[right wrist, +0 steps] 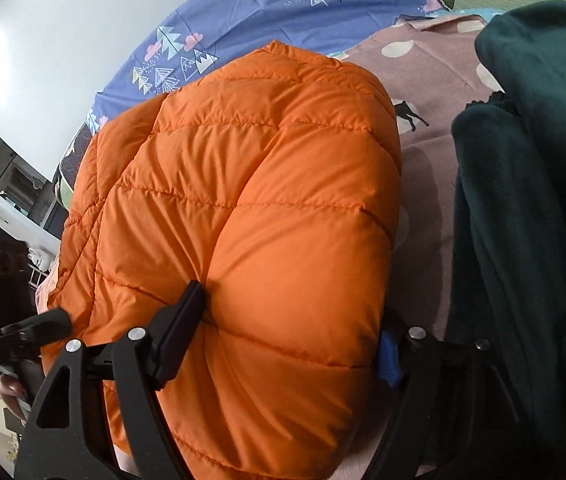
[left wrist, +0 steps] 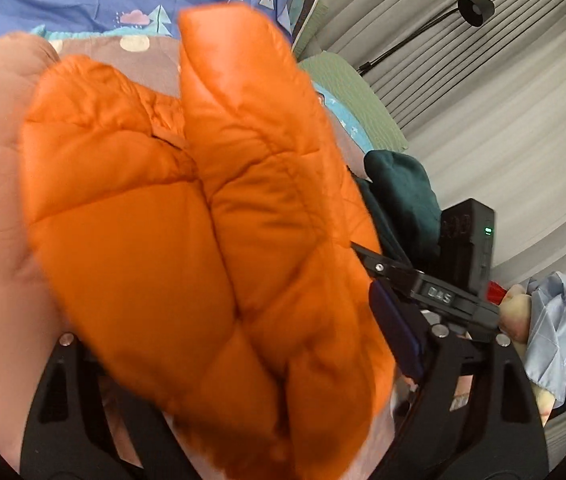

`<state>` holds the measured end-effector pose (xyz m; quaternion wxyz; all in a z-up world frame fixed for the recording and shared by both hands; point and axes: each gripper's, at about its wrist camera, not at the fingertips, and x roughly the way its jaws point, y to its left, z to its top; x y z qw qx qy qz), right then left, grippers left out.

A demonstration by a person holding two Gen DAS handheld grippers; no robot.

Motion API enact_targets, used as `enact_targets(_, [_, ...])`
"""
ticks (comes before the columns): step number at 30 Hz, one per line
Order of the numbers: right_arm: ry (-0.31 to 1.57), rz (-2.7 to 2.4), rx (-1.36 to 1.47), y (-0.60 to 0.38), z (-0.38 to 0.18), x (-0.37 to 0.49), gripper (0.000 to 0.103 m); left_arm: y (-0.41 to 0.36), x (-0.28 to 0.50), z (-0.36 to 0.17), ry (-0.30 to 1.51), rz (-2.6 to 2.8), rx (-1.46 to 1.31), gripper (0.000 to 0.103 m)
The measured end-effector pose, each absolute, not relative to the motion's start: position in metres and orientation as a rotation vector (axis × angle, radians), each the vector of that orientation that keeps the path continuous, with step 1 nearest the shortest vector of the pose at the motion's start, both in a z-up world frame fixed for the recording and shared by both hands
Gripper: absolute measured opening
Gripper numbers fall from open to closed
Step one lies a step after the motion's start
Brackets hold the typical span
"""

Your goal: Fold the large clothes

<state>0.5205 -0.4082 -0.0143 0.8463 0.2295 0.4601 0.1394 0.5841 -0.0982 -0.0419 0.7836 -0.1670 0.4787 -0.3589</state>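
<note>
Nearest to you, one orange puffer jacket (right wrist: 243,240) fills both wrist views, bundled into a thick quilted mound on the bed. Your right gripper (right wrist: 283,344) straddles its near edge: the left finger (right wrist: 179,332) presses a dent into the quilting and the right one, with a blue pad, sits against the opposite side, so the jaws stand wide with the padded bulk between them, though you cannot tell whether they truly clamp it or only rest against it. In the left wrist view your left gripper (left wrist: 239,344) also has the jacket (left wrist: 203,240) between its two fingers; one blue pad (left wrist: 397,332) shows at the jacket's right edge, while the other finger is hidden under the fabric, and the jaws are spread wide around the cloth, grip uncertain. Here the jacket shows two long puffy lobes side by side. Just beside it lies one dark green garment (right wrist: 531,200), heaped to its right. Under both lies one brownish sheet with pale dots (right wrist: 435,80), and beyond it one blue cover printed with trees (right wrist: 283,8). Farthest off, one black lamp (left wrist: 475,10) stands before pale curtains (left wrist: 483,120).
</note>
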Motion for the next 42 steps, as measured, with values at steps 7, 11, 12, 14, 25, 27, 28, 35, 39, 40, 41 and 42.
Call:
enact_targets(7, [0.937,0.22,0.342,-0.398,0.017,0.505,0.075,-0.054,0.555,-0.017,0.929,-0.611,-0.333,0.097])
enact_targets(11, [0.841,0.216,0.327,-0.401,0.042,0.489,0.074,-0.022,0.546,-0.001,0.811,-0.528,-0.401,0.096])
enact_targets(12, [0.808,0.219,0.335,-0.402,0.049,0.487,0.067,-0.015,0.543,0.004,0.761,-0.502,-0.428,0.092])
enact_targets(14, [0.72,0.236,0.363,-0.404,0.06,0.481,0.046,-0.011,0.543,0.009,0.711,-0.5,-0.459,0.063])
enact_targets(25, [0.75,0.308,0.368,-0.373,0.035,0.498,0.032,-0.06,0.585,-0.051,0.834,-0.477,-0.522,0.025])
enact_targets(27, [0.784,0.286,0.354,-0.371,0.028,0.502,0.032,-0.075,0.59,-0.063,0.863,-0.477,-0.503,0.025])
enact_targets(28, [0.803,0.255,0.348,-0.372,0.024,0.504,0.033,-0.082,0.59,-0.065,0.871,-0.478,-0.477,0.025])
enact_targets(35, [0.841,0.207,0.356,-0.381,0.015,0.507,0.033,-0.118,0.595,-0.09,0.931,-0.477,-0.376,0.025])
enact_targets(39, [0.84,0.22,0.334,-0.375,0.014,0.507,0.033,-0.102,0.589,-0.07,0.937,-0.465,-0.404,0.034])
enact_targets(40, [0.839,0.22,0.33,-0.373,0.014,0.508,0.033,-0.094,0.583,-0.057,0.915,-0.456,-0.403,0.045])
enact_targets(41, [0.839,0.223,0.324,-0.372,0.014,0.507,0.034,-0.087,0.578,-0.045,0.885,-0.465,-0.408,0.055])
enact_targets(42, [0.841,0.225,0.319,-0.371,0.014,0.508,0.034,-0.08,0.571,-0.032,0.853,-0.482,-0.413,0.077])
